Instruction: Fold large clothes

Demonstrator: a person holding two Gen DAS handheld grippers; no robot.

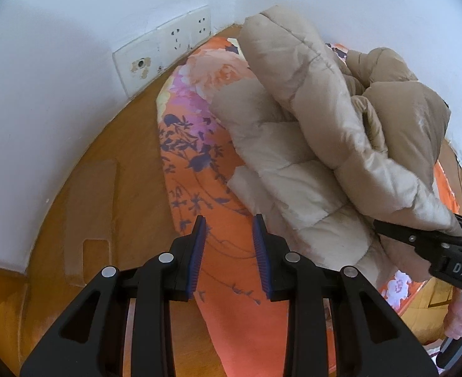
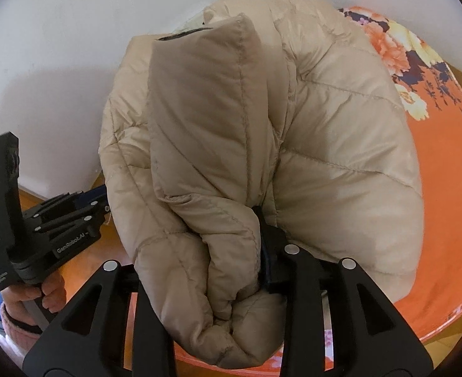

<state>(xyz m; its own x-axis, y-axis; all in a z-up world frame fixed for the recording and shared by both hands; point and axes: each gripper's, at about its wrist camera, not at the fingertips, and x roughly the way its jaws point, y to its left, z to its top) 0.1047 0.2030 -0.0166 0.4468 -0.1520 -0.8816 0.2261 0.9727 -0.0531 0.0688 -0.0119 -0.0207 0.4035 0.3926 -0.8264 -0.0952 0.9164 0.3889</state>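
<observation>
Left gripper (image 1: 229,235) fingers spread, nothing between them, hovering over orange floral sheet (image 1: 199,163); beige puffer jacket (image 1: 309,144) bunched just right of its fingertips. Right gripper (image 2: 231,251) has a thick jacket fold between its fingers, seemingly pinched, left finger hidden by fabric.

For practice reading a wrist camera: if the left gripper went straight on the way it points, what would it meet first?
Most likely the orange floral sheet: it fills the gap between the open fingers of the left gripper, with the beige puffer jacket just to the right. Depth is uncertain.
</observation>
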